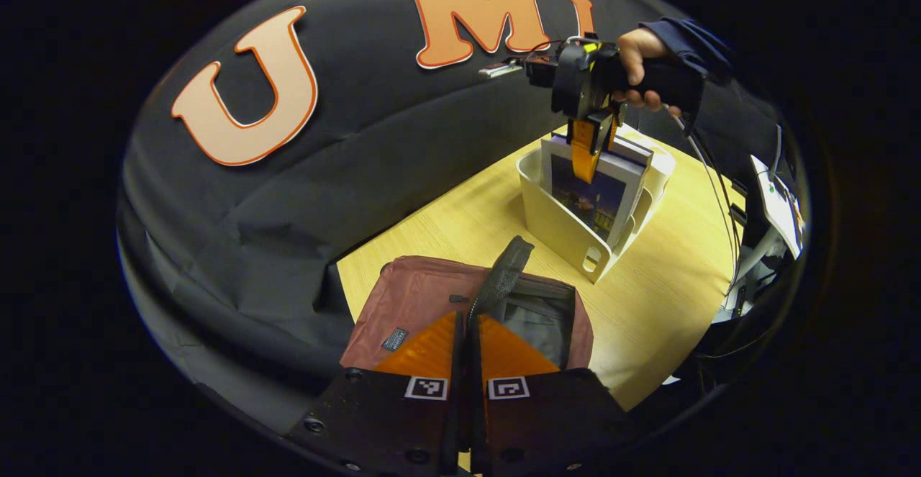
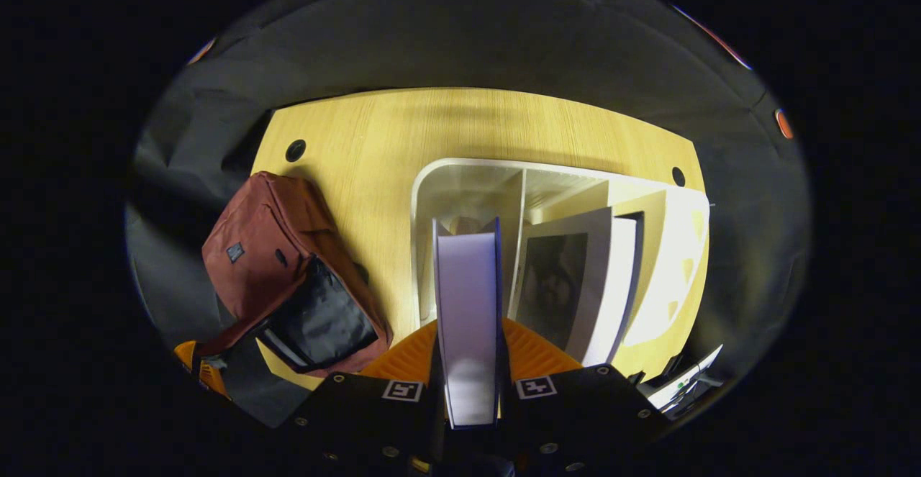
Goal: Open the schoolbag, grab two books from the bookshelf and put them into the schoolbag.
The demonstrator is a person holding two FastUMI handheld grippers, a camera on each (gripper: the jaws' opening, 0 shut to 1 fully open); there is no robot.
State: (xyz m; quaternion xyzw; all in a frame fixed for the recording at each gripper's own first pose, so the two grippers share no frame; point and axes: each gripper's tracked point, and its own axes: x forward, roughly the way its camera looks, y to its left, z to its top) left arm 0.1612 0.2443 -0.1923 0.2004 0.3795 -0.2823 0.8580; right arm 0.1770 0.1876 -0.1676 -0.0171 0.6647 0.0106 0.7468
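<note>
Matt red cloth schoolbag, smooth white plastic bookshelf, pale wood-grain table.

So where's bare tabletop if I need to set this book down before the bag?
Bare wood table lies between the dark red fabric schoolbag and the white plastic book rack, and in a strip beyond both toward the black cloth wall. The rack is crowded: the right gripper pinches an upright white-paged book, more books beside it.
</note>
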